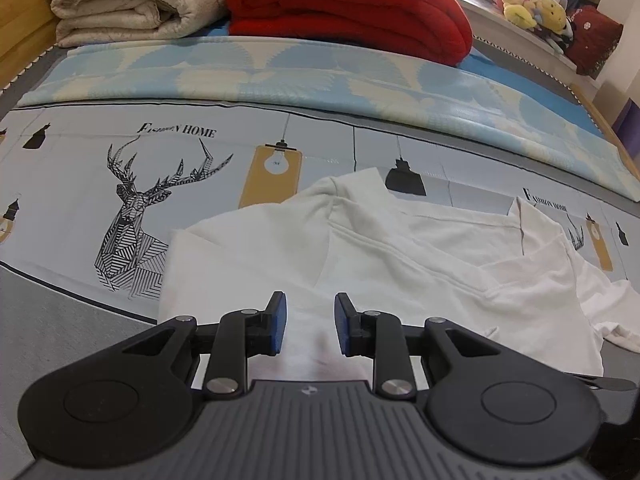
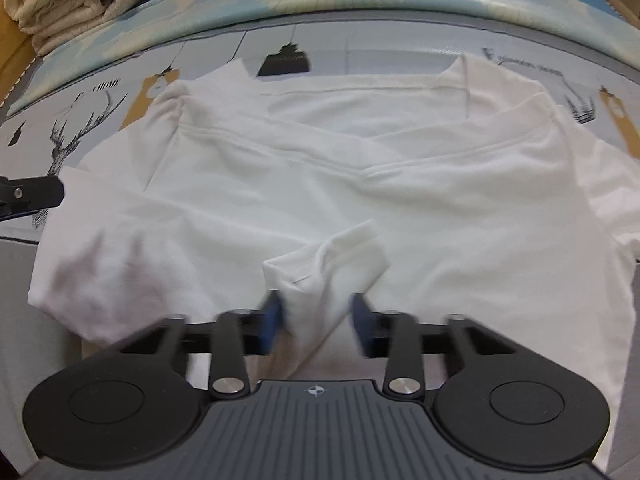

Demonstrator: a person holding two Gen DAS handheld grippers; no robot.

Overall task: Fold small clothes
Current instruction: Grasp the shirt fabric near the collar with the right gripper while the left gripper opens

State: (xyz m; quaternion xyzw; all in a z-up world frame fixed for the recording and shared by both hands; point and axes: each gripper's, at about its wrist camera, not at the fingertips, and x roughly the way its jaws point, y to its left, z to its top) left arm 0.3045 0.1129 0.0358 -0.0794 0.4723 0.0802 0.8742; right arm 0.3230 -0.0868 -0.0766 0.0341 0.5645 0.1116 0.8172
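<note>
A white T-shirt (image 1: pixel 400 256) lies partly folded on a printed bedsheet (image 1: pixel 80 160), with both sides turned in over the body. My left gripper (image 1: pixel 309 308) is open and empty, low over the shirt's near left part. In the right wrist view the shirt (image 2: pixel 320 168) fills the middle. My right gripper (image 2: pixel 316 312) is open, its jaws on either side of a raised fold of the shirt's cloth (image 2: pixel 324 264) without closing on it. The left gripper's finger (image 2: pixel 32 194) shows at the left edge of that view.
A folded red blanket (image 1: pixel 344 8) and a folded cream blanket (image 1: pixel 128 0) lie at the far side of the bed, behind a blue patterned mat (image 1: pixel 320 76). Stuffed toys (image 1: pixel 532 4) sit on a ledge at the far right. A wooden bed frame (image 1: pixel 20 20) runs along the left.
</note>
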